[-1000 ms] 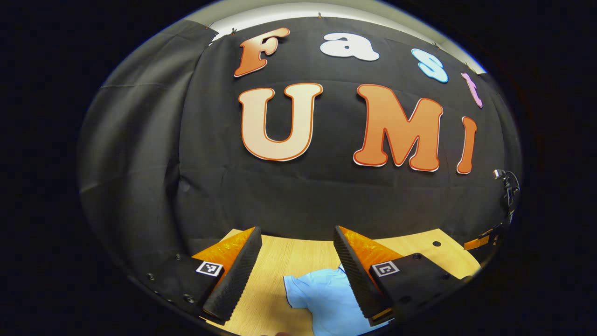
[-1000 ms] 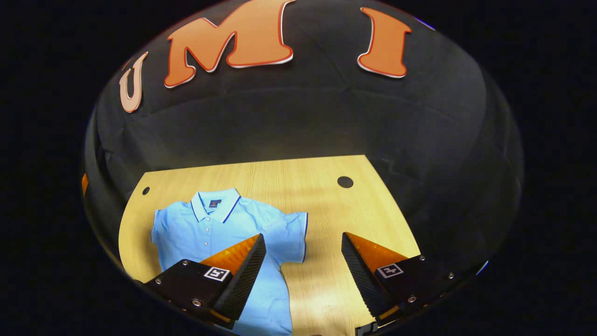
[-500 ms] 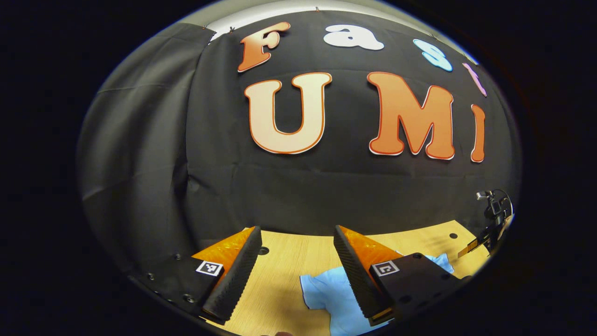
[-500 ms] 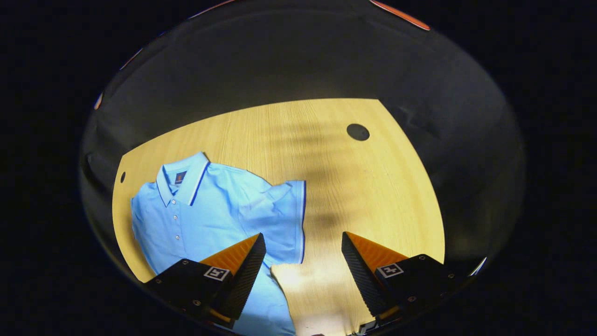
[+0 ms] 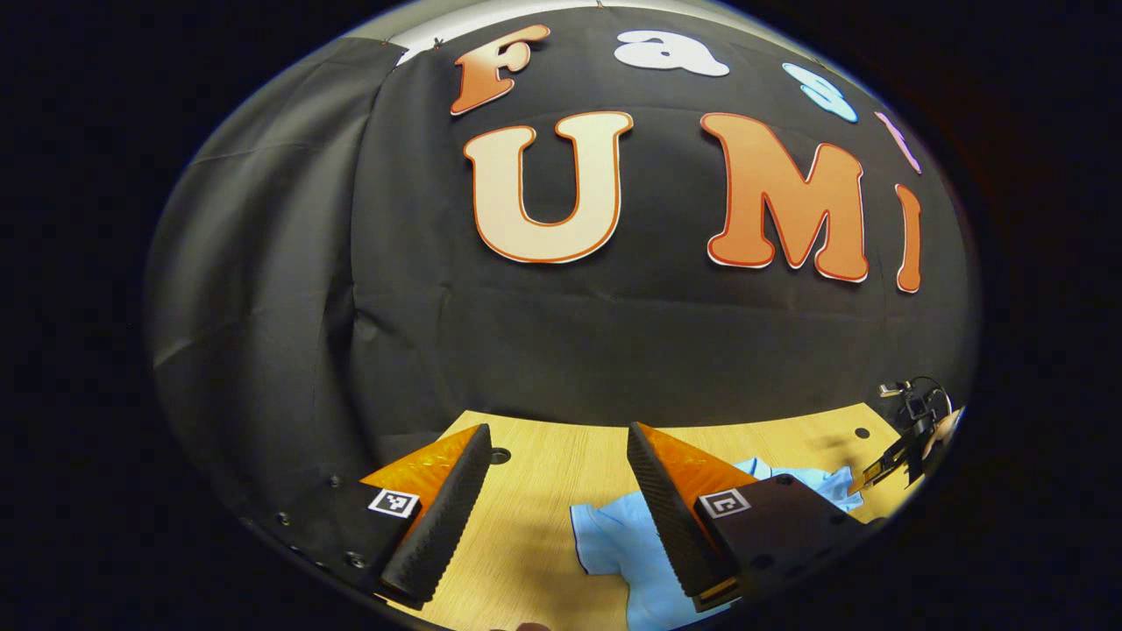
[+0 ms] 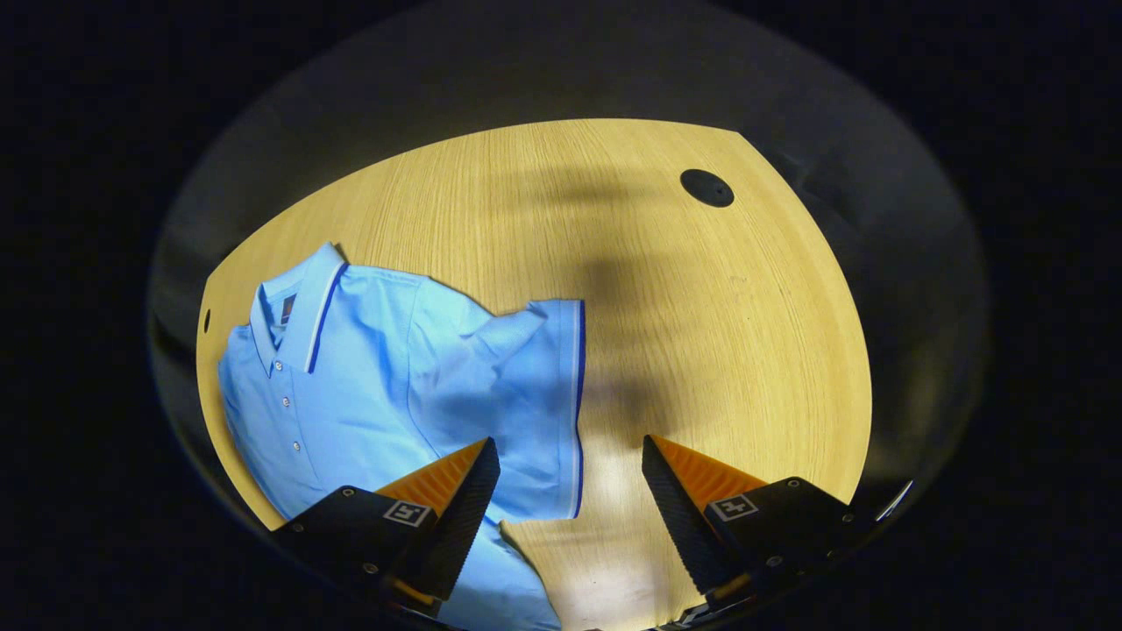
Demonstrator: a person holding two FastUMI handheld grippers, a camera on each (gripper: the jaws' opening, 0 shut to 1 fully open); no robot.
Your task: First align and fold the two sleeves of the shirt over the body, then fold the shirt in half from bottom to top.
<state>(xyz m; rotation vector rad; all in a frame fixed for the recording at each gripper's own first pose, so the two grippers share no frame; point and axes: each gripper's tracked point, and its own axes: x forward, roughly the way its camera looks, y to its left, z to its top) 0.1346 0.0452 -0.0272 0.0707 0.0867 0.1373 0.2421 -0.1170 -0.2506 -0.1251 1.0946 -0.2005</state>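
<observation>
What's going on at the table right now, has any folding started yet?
Not yet. A light blue polo shirt lies spread flat on the wooden table, collar at the far end, with both sleeves unfolded. The right hand-held gripper hangs open above the sleeve on its side, its fingers straddling the sleeve's trimmed cuff edge without touching the cloth. The left hand-held gripper is also open and empty, above the table near the shirt's other sleeve, facing the booth wall.

right claw [image 6: 570, 451] nearer shirt [image 6: 386, 386]
</observation>
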